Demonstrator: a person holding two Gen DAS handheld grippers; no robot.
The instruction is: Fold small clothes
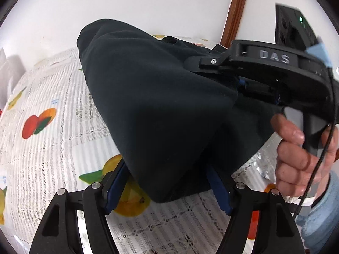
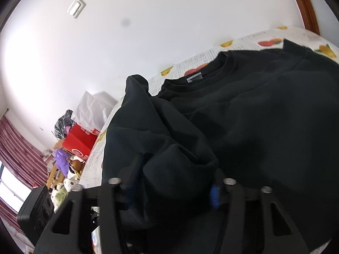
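Note:
A black sweatshirt (image 2: 264,116) lies spread on the fruit-print tablecloth (image 1: 53,148), its round collar with a grey label (image 2: 195,77) toward the wall. My right gripper (image 2: 173,186) is shut on a bunched sleeve cuff (image 2: 182,165) that fills the gap between its blue pads. In the left wrist view a thick raised fold of the sweatshirt (image 1: 159,105) hangs between the fingers of my left gripper (image 1: 167,182), whose jaws stand wide; the cloth brushes both pad tips. The right gripper's housing (image 1: 273,59) pokes into the fold from the right, held by a person's hand (image 1: 296,152).
A brown door frame (image 1: 235,10) runs up the white wall behind the table. Crinkled foil (image 1: 260,163) lies under the cloth's right edge. Past the table's left end stand a red box (image 2: 80,141), toys and clutter, and a black device (image 2: 36,209).

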